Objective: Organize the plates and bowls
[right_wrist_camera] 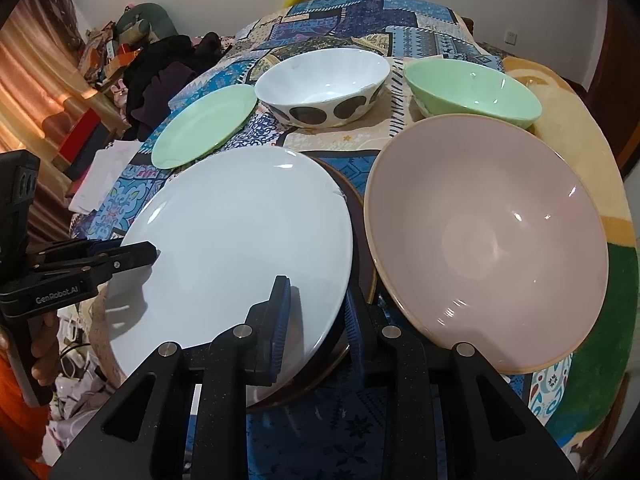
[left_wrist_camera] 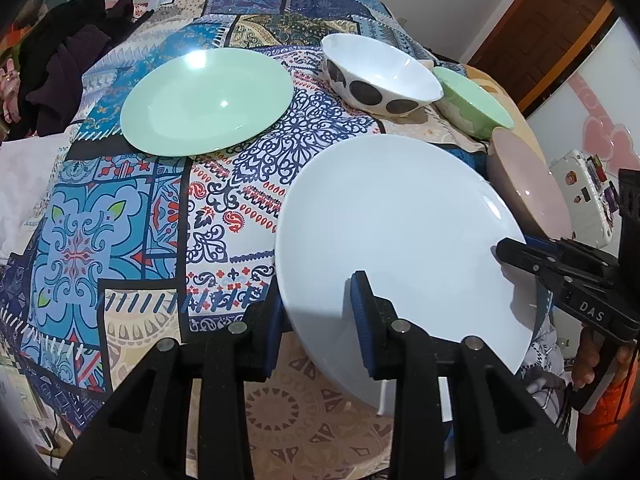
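Both grippers straddle the white plate (left_wrist_camera: 396, 236): left gripper (left_wrist_camera: 320, 320) and right gripper (right_wrist_camera: 316, 316) each have spread fingers on opposite rims, not clamped. Only the right view shows a dark plate (right_wrist_camera: 354, 216) underneath, next to the pink bowl (right_wrist_camera: 486, 240). Patchwork tablecloth (left_wrist_camera: 132, 220), clothes pile (right_wrist_camera: 160, 76) behind.

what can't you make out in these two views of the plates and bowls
- Brown dish under the white plate: right wrist view shows only a rim sliver; the plate covers the rest.
- Pink bowl: left wrist view shows part of it, behind the plate's edge.
- Left gripper, right gripper: their fingers straddle the plate's rim, but contact is unclear.
- Green bowl: partly behind the spotted bowl.
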Demonstrator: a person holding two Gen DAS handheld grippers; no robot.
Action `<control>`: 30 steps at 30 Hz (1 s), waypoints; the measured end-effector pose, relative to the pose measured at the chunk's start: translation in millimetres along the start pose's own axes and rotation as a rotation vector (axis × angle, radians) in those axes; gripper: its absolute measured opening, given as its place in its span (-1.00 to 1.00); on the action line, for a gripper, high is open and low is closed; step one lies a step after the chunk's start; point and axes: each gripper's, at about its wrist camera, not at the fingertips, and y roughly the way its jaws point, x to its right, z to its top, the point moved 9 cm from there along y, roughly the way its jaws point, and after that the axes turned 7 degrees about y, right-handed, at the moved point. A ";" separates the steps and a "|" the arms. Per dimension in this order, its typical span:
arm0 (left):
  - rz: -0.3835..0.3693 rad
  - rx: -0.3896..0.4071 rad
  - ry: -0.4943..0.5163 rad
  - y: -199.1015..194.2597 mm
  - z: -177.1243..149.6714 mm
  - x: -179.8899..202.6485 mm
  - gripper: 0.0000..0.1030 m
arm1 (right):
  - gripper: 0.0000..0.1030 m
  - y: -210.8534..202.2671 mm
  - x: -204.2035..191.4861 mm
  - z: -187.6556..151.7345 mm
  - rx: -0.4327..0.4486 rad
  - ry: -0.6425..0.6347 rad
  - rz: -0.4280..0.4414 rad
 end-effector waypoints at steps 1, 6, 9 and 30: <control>0.002 -0.003 0.001 1.7 -0.2 -0.5 -0.37 | -0.53 0.2 0.7 0.8 0.001 0.003 0.000; 0.006 -0.003 0.012 5.7 2.8 0.8 -0.37 | -0.53 -2.0 2.8 2.8 0.018 0.001 -0.021; 0.004 -0.006 0.010 9.1 4.6 1.4 -0.37 | -0.52 -2.6 3.1 3.8 0.022 -0.008 -0.032; 0.017 0.015 0.023 -4.3 -3.7 0.1 -0.37 | -0.48 -19.4 -3.4 6.7 0.042 -0.054 -0.061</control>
